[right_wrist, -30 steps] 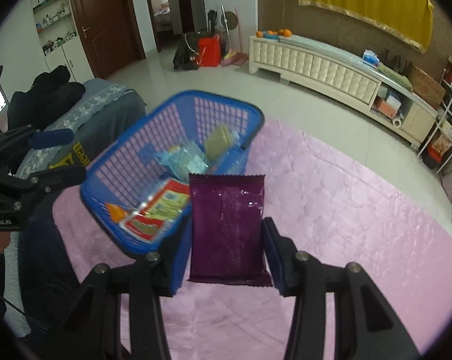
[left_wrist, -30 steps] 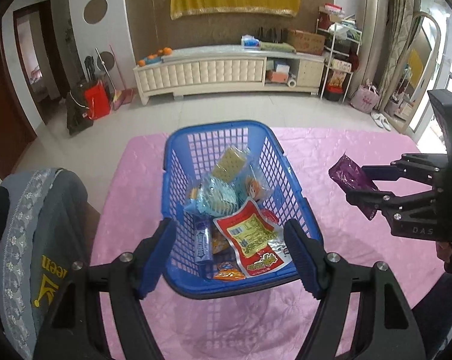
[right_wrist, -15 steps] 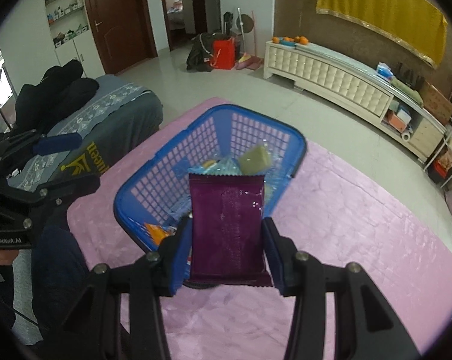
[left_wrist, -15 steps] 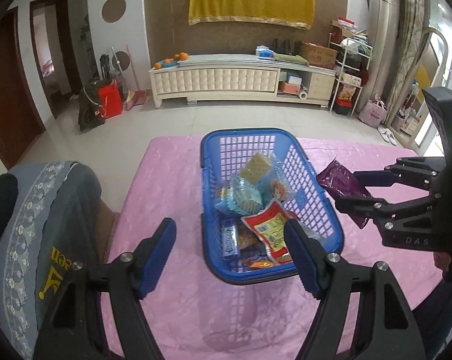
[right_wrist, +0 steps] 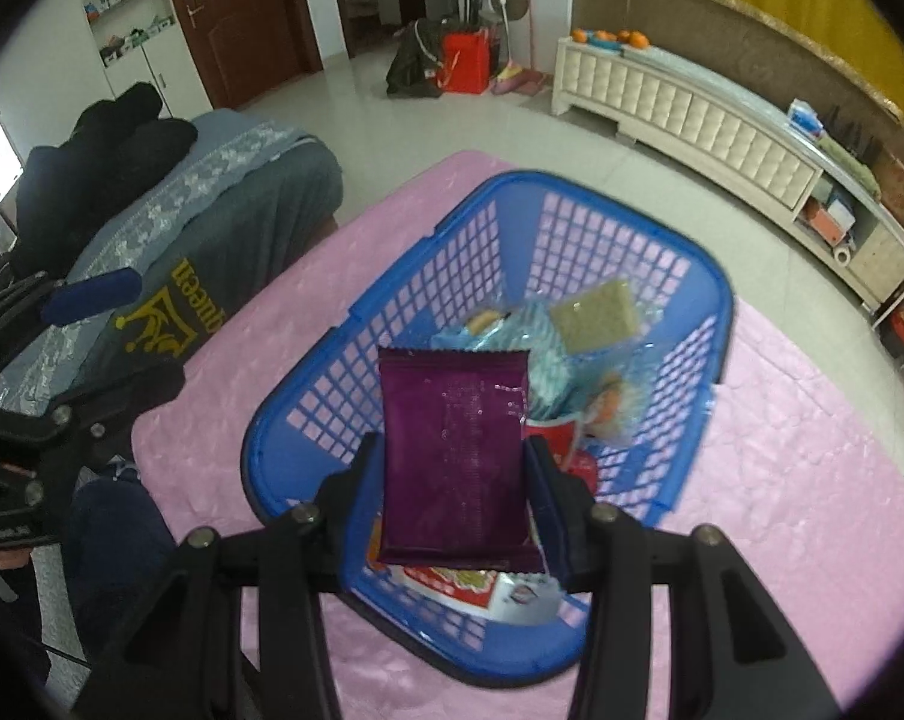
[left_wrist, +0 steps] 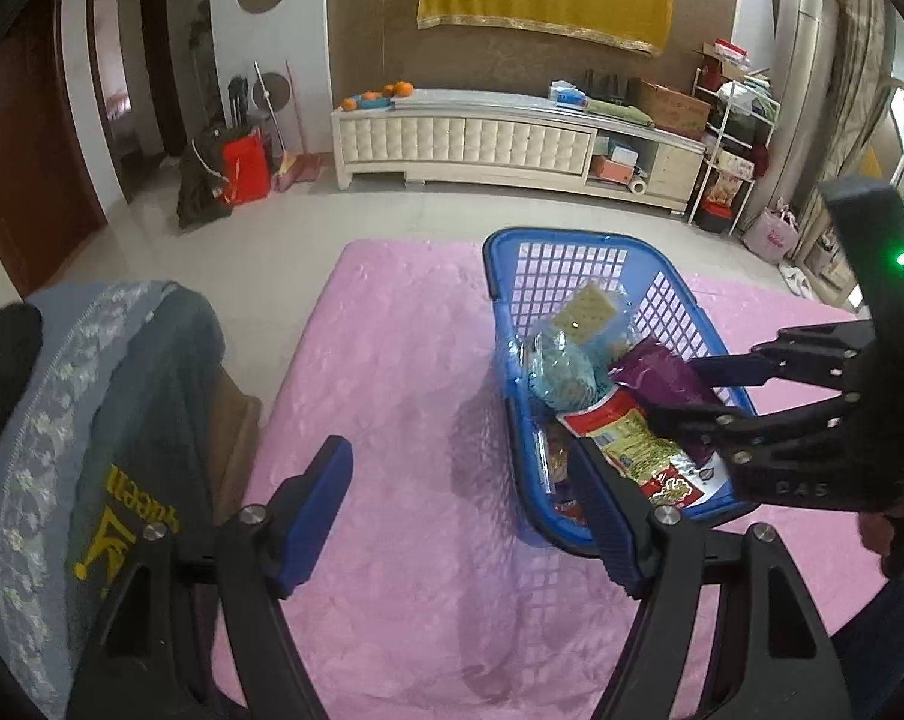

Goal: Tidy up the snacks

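A blue mesh basket (left_wrist: 511,252) (right_wrist: 392,324) stands on the pink tablecloth and holds several snack packs, among them a red and white pack (left_wrist: 631,444) and a light blue pack (left_wrist: 562,369). My right gripper (right_wrist: 454,468) is shut on a purple snack pack (right_wrist: 452,450) and holds it over the basket's inside; both also show in the left wrist view (left_wrist: 661,378). My left gripper (left_wrist: 460,510) is open and empty, low over the cloth just left of the basket.
The pink tablecloth (left_wrist: 392,372) has bare room left of the basket. A chair with a grey-blue cover (left_wrist: 92,420) (right_wrist: 212,228) stands at the table's left edge. A white cabinet (left_wrist: 511,138) lines the far wall.
My right gripper has carried the purple pack from beside the basket to over its inside. My left gripper has drawn off to the left, away from the basket.
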A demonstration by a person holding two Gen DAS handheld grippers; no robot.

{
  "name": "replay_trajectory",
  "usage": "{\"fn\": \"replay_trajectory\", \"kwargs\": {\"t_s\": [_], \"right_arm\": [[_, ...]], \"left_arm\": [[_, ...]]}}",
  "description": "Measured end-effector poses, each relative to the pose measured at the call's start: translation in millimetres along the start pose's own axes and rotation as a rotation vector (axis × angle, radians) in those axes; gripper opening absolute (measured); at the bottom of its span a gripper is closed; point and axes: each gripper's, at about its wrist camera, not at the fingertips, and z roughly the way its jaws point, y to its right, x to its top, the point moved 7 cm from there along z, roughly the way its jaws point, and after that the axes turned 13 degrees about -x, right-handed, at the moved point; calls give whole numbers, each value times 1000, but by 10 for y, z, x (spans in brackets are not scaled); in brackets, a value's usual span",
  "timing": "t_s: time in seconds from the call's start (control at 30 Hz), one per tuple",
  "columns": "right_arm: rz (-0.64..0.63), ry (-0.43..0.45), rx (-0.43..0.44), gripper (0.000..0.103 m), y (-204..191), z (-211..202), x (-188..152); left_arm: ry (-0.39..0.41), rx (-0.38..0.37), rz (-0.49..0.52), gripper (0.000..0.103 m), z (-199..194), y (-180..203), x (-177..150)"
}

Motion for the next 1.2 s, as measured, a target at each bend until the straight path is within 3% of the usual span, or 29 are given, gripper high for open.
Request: {"fn": "replay_trajectory", "kwargs": {"t_s": [0.5,0.57,0.67,0.73,1.03,1.2], "right_arm": [[35,-131,59,52,-269,471,-32],[20,-140,61,54,-300,490,-47],[3,-143,50,71,-312,498,-74],[3,-130,51,77,-306,468,-93],[55,19,-21,78,-52,34,-318],[140,113,-105,78,254,-324,-558]], "left_arm": [[-30,-10,-80,72,242,-314,-178],[-36,-11,-79,72,261,-293,-222],[-42,-8,-67,72,276,-240,-241],[-36,5,-57,72,261,-196,-256],[20,-18,-46,72,102,149,-378],[113,-32,-41,72,-90,455,-445]]}}
